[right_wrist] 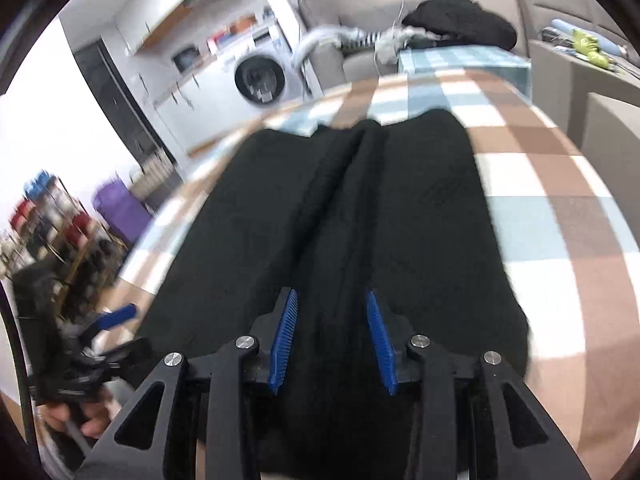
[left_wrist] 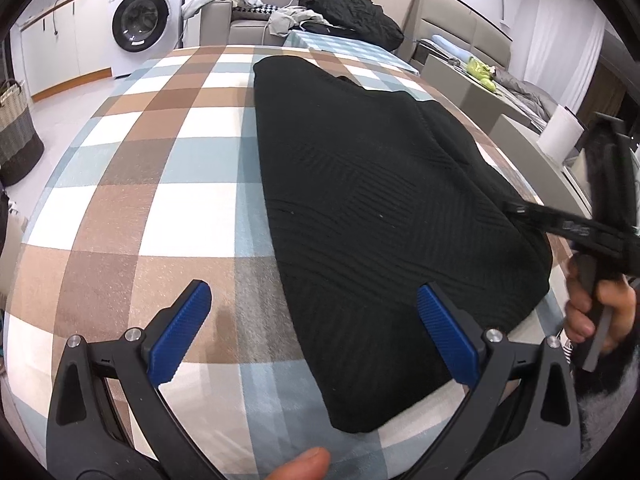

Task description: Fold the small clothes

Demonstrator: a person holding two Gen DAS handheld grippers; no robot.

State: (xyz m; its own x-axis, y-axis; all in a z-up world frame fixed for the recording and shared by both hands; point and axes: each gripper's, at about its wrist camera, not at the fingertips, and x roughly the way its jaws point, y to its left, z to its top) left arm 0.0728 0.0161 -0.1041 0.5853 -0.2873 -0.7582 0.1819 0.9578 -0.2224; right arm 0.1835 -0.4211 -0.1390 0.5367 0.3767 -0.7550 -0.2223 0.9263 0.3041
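Note:
A black ribbed knit garment [left_wrist: 380, 208] lies flat on the checked tablecloth [left_wrist: 160, 184], stretching from the near edge toward the far side. My left gripper [left_wrist: 313, 286] hovers over its near left edge, open wide with nothing between the blue pads [left_wrist: 180, 332]. The right gripper's body [left_wrist: 600, 236] shows blurred at the garment's right edge, held by a hand [left_wrist: 592, 312]. In the right wrist view the garment [right_wrist: 420, 220] has a raised fold running down its middle. My right gripper [right_wrist: 332, 293] stands partly open astride that fold, its pads not pressing the cloth.
A washing machine [left_wrist: 140, 20] and cabinets stand at the far left, with a wicker basket [left_wrist: 16, 132] on the floor. A sofa behind the table holds a black clothes pile [left_wrist: 352, 12]. A paper roll [left_wrist: 560, 136] and grey furniture sit on the right.

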